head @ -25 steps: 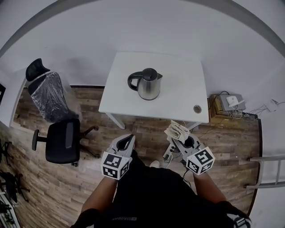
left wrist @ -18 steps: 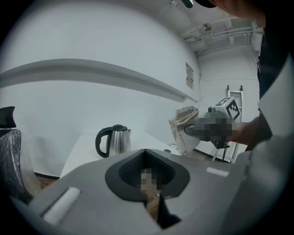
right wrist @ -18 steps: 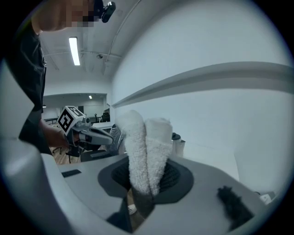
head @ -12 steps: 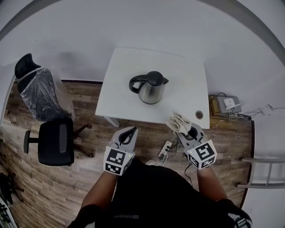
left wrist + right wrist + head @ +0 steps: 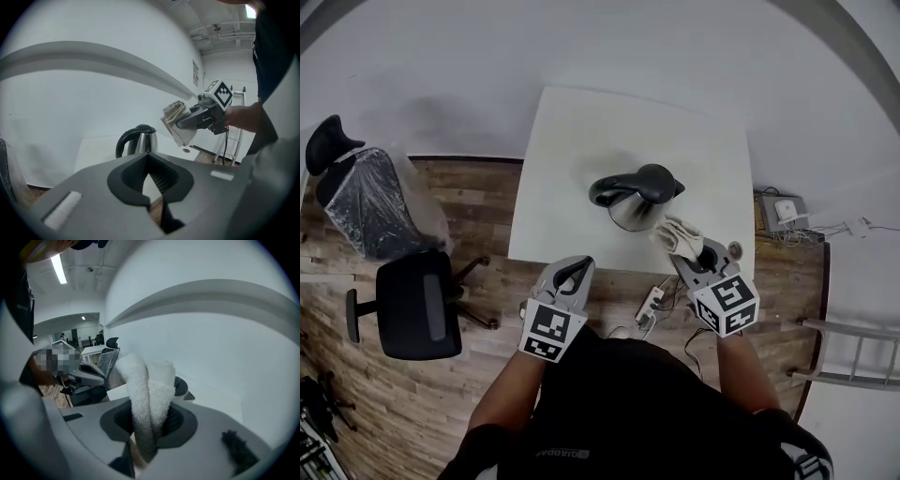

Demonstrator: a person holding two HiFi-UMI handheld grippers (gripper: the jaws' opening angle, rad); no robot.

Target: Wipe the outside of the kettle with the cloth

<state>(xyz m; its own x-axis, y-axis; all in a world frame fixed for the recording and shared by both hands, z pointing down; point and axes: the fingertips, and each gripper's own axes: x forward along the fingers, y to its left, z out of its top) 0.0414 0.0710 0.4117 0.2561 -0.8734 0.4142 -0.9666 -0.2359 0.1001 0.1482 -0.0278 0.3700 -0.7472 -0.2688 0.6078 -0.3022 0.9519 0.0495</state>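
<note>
Just ahead of my left claw (image 5: 575, 268) is the near edge of a white table (image 5: 572, 141). Well off to that claw's left stand a black office chair (image 5: 417, 305) and a plastic-wrapped chair (image 5: 366, 197). Between it and my right claw (image 5: 686, 251), a power strip (image 5: 652, 302) lies on the wooden floor (image 5: 487, 202). Just right of the right claw, a small round fitting (image 5: 733, 250) sits in the tabletop.

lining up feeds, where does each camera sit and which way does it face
Head view: on the head, steeply down at table and kettle; both arms, left gripper, right gripper show.
Left gripper view: along its own shut jaws toward the kettle; the person's right hand shows.
Right gripper view: along its jaws, shut on the cloth.
Shared: both gripper views show the kettle.
</note>
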